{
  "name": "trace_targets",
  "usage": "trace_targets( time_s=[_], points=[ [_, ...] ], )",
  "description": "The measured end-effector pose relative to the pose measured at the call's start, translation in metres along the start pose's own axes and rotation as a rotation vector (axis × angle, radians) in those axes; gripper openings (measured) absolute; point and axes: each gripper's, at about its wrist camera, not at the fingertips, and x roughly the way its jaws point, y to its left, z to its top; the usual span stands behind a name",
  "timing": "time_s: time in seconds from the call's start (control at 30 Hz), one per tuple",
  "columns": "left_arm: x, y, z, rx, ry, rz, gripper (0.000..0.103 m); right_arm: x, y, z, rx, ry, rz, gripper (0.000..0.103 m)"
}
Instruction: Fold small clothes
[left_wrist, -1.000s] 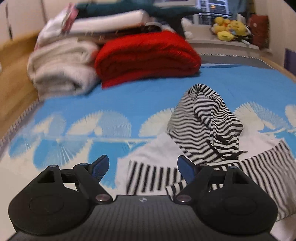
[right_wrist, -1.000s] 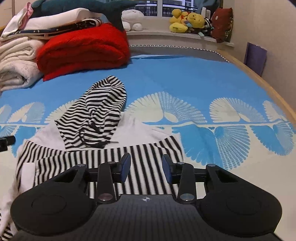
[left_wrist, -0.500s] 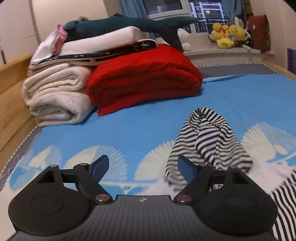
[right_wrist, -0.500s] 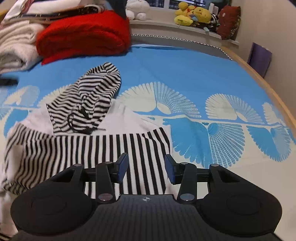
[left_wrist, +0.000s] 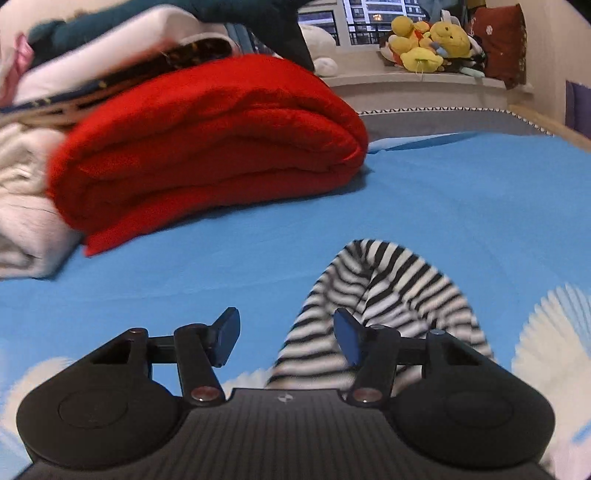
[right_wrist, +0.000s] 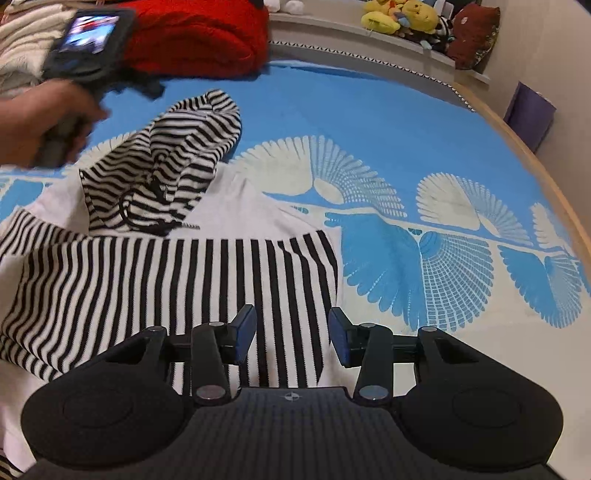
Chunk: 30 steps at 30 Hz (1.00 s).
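While both grippers hang with jaws apart and nothing between them, a striped hoodie (right_wrist: 155, 258) lies spread on the blue bedsheet (right_wrist: 369, 118), its hood (right_wrist: 177, 155) pointing up the bed toward the window ledge and its body running crosswise below. The right gripper (right_wrist: 291, 334) hovers over the body's right-hand edge, so that side looks the nearest grab for a fold. The left gripper (left_wrist: 286, 338) sits low beside the hood (left_wrist: 388, 291), which lies ahead and slightly right of its fingers; motion blur smears this view. From the right camera, the person's left hand (right_wrist: 44, 122) appears just beyond the garment's far left corner. A folded red blanket (left_wrist: 207, 147) and stacked white bedding (left_wrist: 26, 206) rest well past the hood, plush toys (left_wrist: 424, 40) farther back on the ledge; nothing blocks either tool.
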Motion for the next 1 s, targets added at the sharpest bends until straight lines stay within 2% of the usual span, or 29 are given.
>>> trace_targets(
  time_s=[0.07,0.13,0.23,0.27,0.3,0.4,0.47,0.57,0.67,0.73,0.77,0.83,0.9,0.97,1.0],
  points=[
    [0.024,-0.006,0.004,0.008,0.016,-0.014,0.062,0.003,-0.001,-0.001,-0.016,0.009,-0.007,0.045],
    [0.044,-0.014,0.004,0.042,0.041,-0.012,0.055,0.006,-0.003,-0.002,-0.03,0.016,-0.018,0.045],
    [0.067,-0.015,0.001,0.052,0.097,-0.007,0.026,0.011,-0.008,-0.004,-0.032,0.032,-0.032,0.045],
    [0.071,-0.015,0.001,0.054,0.112,-0.013,0.009,0.013,-0.01,-0.004,-0.033,0.038,-0.038,0.045],
    [0.073,-0.014,0.0,0.059,0.12,-0.019,0.002,0.014,-0.011,-0.004,-0.031,0.043,-0.042,0.045],
    [0.054,-0.011,0.001,0.081,0.082,-0.039,0.002,0.015,-0.014,-0.003,-0.019,0.049,-0.033,0.045],
    [0.026,-0.01,-0.001,0.094,0.039,-0.064,0.002,0.015,-0.015,-0.003,-0.023,0.053,-0.026,0.041],
    [-0.041,-0.015,-0.014,0.221,-0.082,-0.076,0.002,0.012,-0.02,0.0,-0.002,0.054,-0.035,0.028],
    [-0.132,-0.013,-0.041,0.315,-0.213,-0.147,0.002,0.006,-0.028,0.004,0.041,0.04,-0.031,0.015],
    [-0.199,-0.007,-0.071,0.364,-0.294,-0.21,0.002,0.0,-0.032,0.007,0.073,0.022,-0.02,0.014],
    [-0.226,-0.004,-0.085,0.37,-0.31,-0.237,0.001,-0.003,-0.034,0.008,0.094,0.012,-0.013,0.014],
    [-0.278,0.006,-0.122,0.368,-0.286,-0.329,0.001,-0.009,-0.038,0.009,0.144,0.0,0.007,0.014],
    [-0.32,0.014,-0.163,0.398,-0.218,-0.432,0.002,-0.015,-0.042,0.011,0.193,-0.017,0.017,0.014],
    [-0.347,0.019,-0.197,0.452,-0.133,-0.495,0.003,-0.021,-0.045,0.012,0.229,-0.036,0.03,0.015],
    [-0.354,0.024,-0.207,0.435,-0.093,-0.515,0.003,-0.023,-0.046,0.012,0.248,-0.038,0.04,0.021]
  ],
)
